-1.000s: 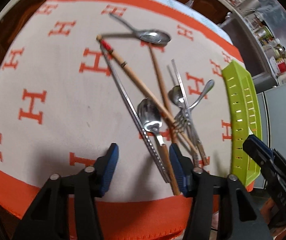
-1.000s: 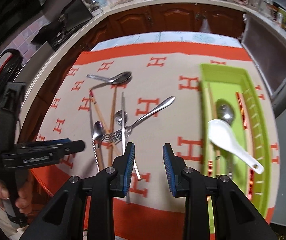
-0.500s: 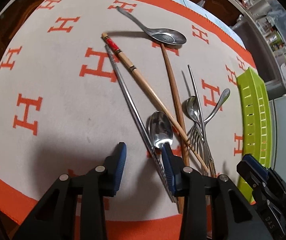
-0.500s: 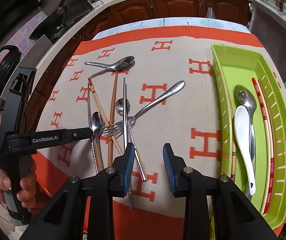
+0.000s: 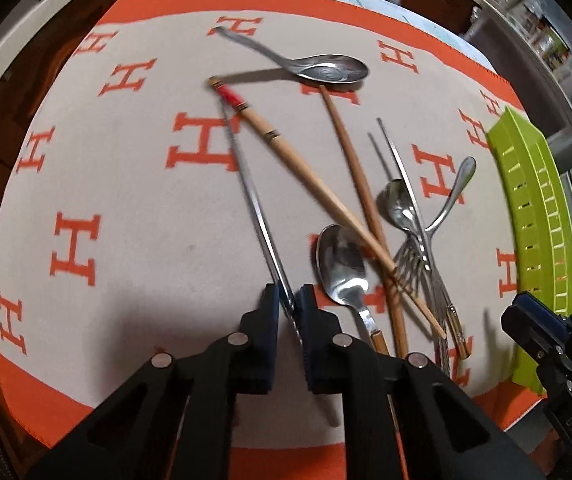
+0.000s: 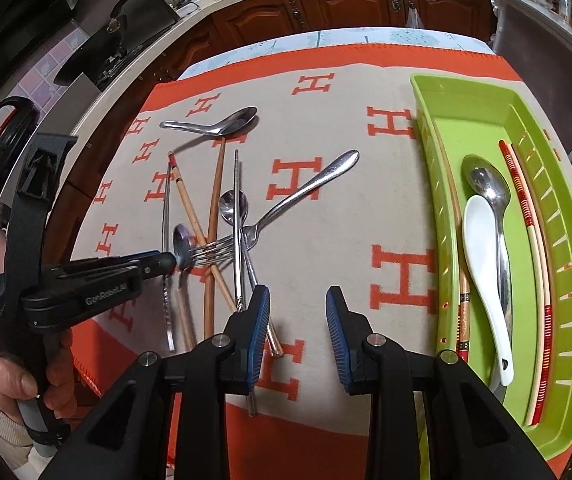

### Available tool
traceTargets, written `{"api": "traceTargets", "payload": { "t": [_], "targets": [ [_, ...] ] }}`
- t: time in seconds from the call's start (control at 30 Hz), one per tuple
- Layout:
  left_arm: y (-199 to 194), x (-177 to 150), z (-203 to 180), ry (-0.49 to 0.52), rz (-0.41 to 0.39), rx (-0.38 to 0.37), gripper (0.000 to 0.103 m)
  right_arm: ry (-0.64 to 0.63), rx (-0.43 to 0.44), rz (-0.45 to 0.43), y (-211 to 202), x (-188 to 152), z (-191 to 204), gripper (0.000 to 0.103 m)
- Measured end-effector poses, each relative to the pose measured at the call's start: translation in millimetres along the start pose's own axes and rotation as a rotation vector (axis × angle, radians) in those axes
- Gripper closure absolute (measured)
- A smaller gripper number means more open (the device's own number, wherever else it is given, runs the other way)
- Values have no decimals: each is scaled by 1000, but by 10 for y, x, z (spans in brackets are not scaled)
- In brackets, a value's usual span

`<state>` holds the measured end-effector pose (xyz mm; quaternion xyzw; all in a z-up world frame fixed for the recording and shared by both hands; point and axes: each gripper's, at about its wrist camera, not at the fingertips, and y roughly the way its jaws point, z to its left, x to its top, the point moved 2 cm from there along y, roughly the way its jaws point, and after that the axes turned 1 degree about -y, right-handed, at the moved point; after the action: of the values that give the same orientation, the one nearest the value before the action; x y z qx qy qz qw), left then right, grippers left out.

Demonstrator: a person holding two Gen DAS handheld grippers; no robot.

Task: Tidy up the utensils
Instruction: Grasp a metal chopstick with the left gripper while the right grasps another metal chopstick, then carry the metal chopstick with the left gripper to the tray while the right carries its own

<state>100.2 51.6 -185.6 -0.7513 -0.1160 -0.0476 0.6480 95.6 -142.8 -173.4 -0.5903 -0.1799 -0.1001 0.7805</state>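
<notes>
1. Left wrist view: the left gripper has its blue ribbed pads pressed together on a thin, flat metal chopstick, gripping it low on its length; the chopstick runs up and away across the cloth, a beige weave with orange H marks and an orange border.
2. Just right of that grip lies a polished steel spoon with a wooden handle, bowl up. A tan wooden chopstick with a red band and a plain brown one cross over each other beside it.
3. Farther right, a steel fork, a small spoon and a second metal chopstick are tangled together. A broad steel soup spoon sits at the far end of the pile.
4. Right wrist view: the right gripper hovers above the cloth with its pads well apart, gripping nothing, between the pile and the tray.
5. This view alone shows the person's left hand wrapped round the left tool's handle, the tool reaching in level from the left edge.
6. Only here is the inside of the slotted lime-green plastic tray visible: a white ceramic spoon lying over a steel spoon, and red-banded chopsticks along the side.
7. Whether the clamped chopstick is lifted off the cloth is hard to tell.
</notes>
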Motion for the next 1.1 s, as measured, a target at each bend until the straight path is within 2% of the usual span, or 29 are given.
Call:
{"api": "traceTargets", "payload": {
  "t": [0.17,0.3,0.43,0.5,0.57,0.63,0.7,0.93,1.1],
  "targets": [
    [5,3,65,-4,1,-11,94,-44,41,5,46,29,124,74],
    [29,25,12,42,-23,12,93,-95,50,6,104,71,291,86],
    [55,74,-74,63,-34,4,85,-125,61,38,253,115,408,91],
    [54,63,-74,77,-40,0,86,-122,61,60,335,135,426,91],
    [47,47,-34,77,-45,-2,93,-125,60,81,406,161,434,92],
    [21,16,56,54,-39,-33,95,-135,53,94,454,177,455,92],
    [8,-7,123,43,-32,-53,96,-148,53,107,492,182,485,93],
    [-16,-66,232,40,-33,-48,96,-161,45,159,658,176,545,93],
    [-28,-75,228,60,-37,-33,96,-207,7,152,726,199,640,93]
  ]
}}
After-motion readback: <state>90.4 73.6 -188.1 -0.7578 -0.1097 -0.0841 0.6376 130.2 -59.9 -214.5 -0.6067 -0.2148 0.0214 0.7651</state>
